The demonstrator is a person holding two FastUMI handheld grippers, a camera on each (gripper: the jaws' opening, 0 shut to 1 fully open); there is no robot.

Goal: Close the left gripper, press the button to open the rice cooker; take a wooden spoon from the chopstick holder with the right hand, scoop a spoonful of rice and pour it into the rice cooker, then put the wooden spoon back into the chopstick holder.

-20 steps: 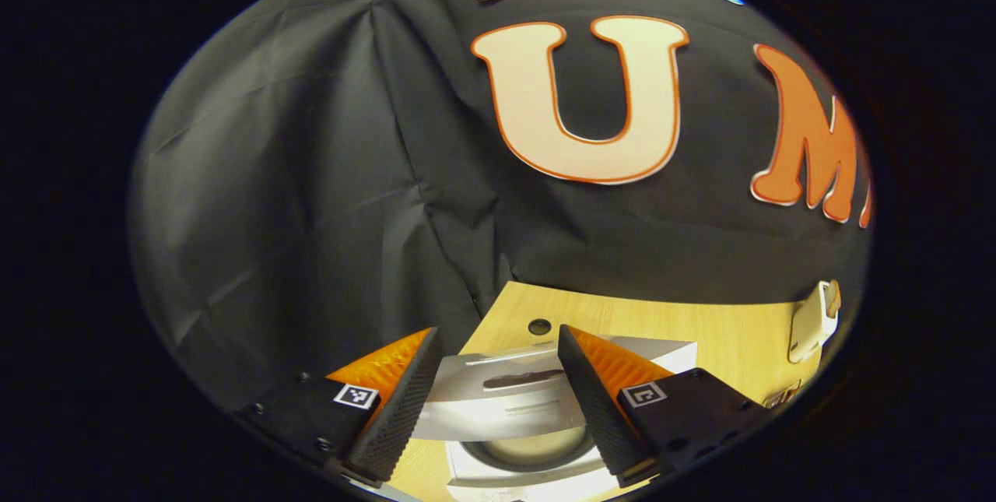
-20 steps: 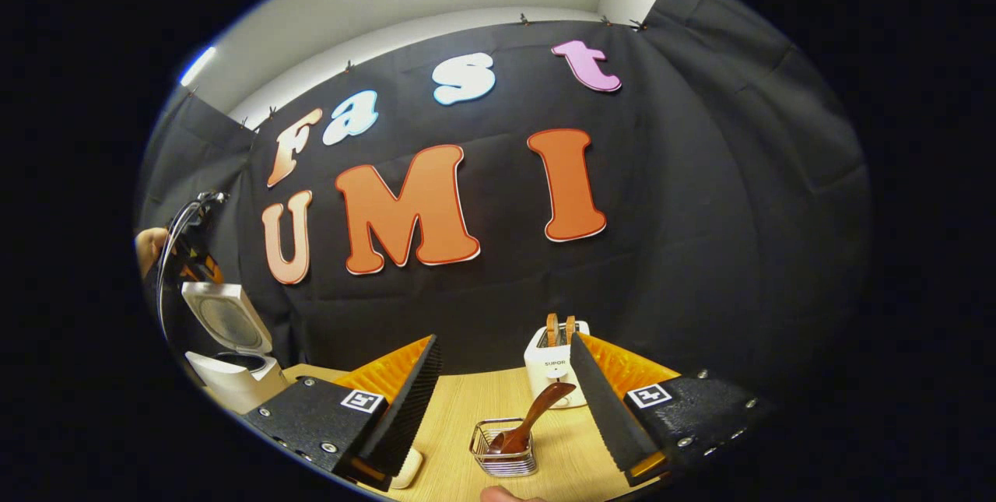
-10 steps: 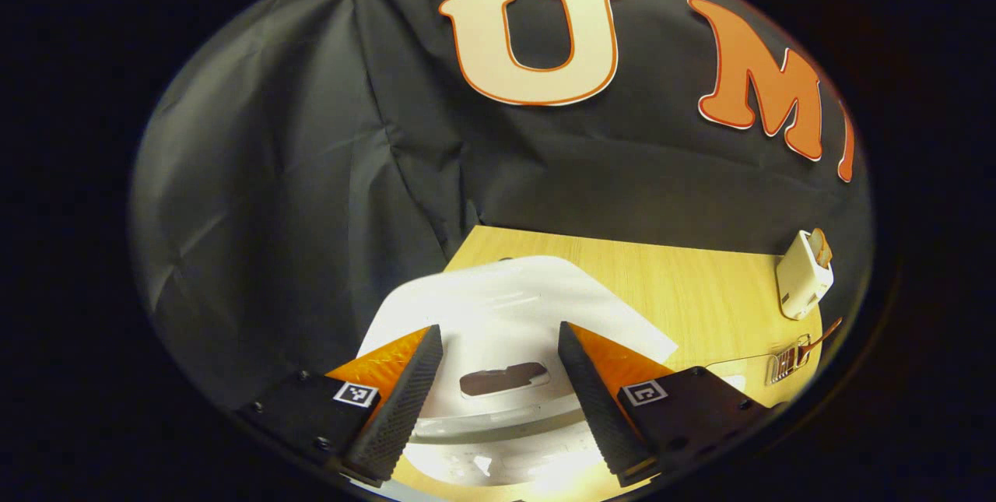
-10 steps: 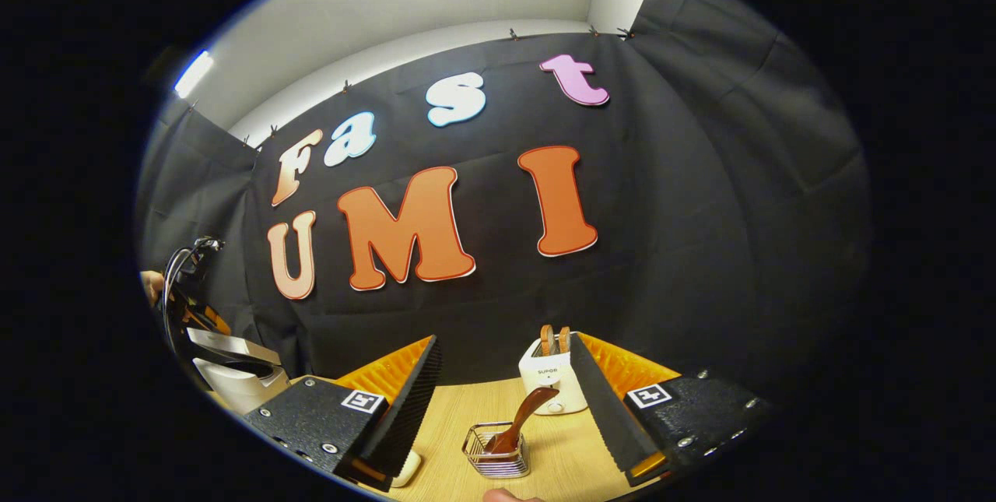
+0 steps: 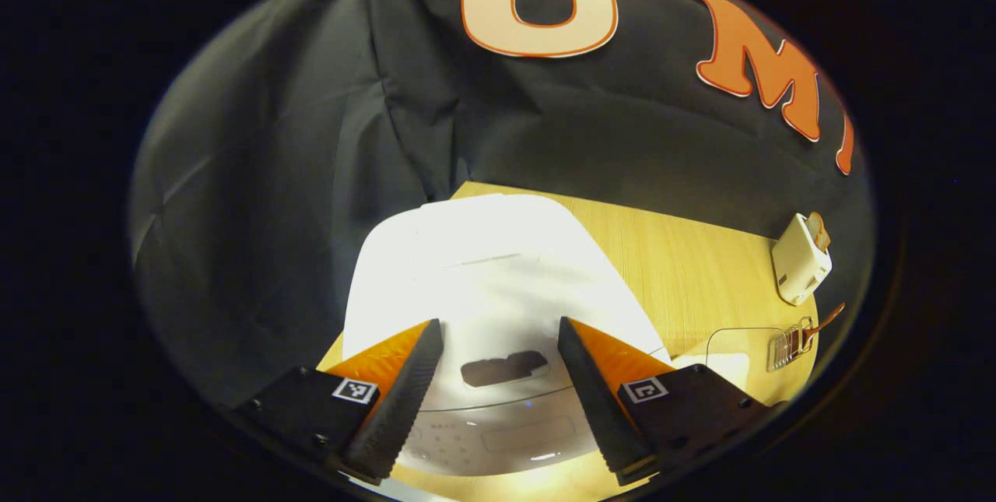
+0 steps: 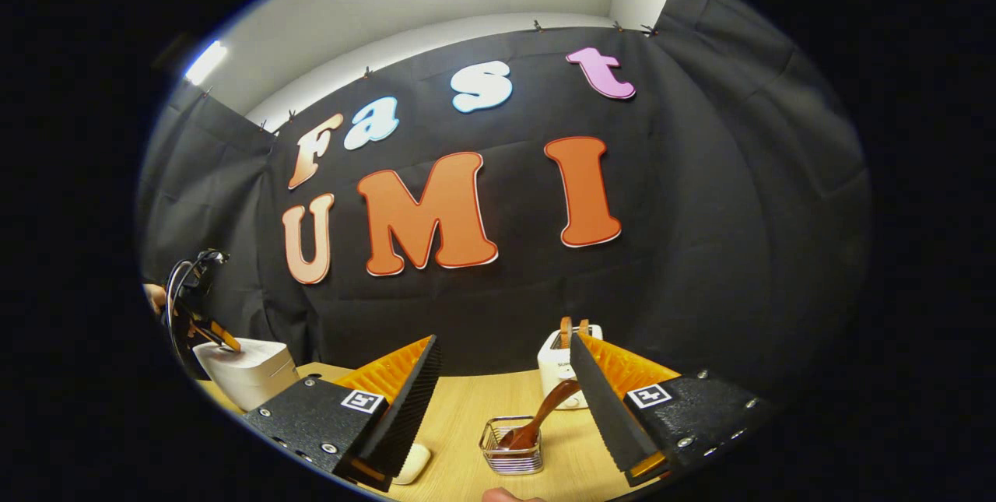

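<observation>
You are bringing the cooker (image 5: 482, 268) lid down: a second ago it was standing up with the pot showing beneath it, half a second ago it was tipping over, and now it is lying flat and closed on the body at the left end of the table (image 5: 685, 268). Your left hand-held gripper (image 5: 498, 327) is hovering low over the front of that lid, released, its jaws standing wide with the dark recess (image 5: 503, 368) showing between them; whether either finger is touching the lid, the pictures are not showing. In the right gripper view the same gripper is sitting at the cooker's top edge, far to the left. Your right hand-held gripper (image 6: 504, 338) is also released and grasping nothing, hanging above the table. The spoon (image 6: 545, 416) is leaning bowl-down in the wire holder (image 6: 511, 455), handle tilted up to the right, just in front of the toaster (image 6: 562, 366) and well apart from the cooker. With the lid shut, the spoon back in its holder and both grippers idle, the job is looking finished or nearly so, though whether any rice is lying inside cannot be told now. If the scoop is in fact yet to come, you are facing the button again, and the left jaws would first need clenching.
</observation>
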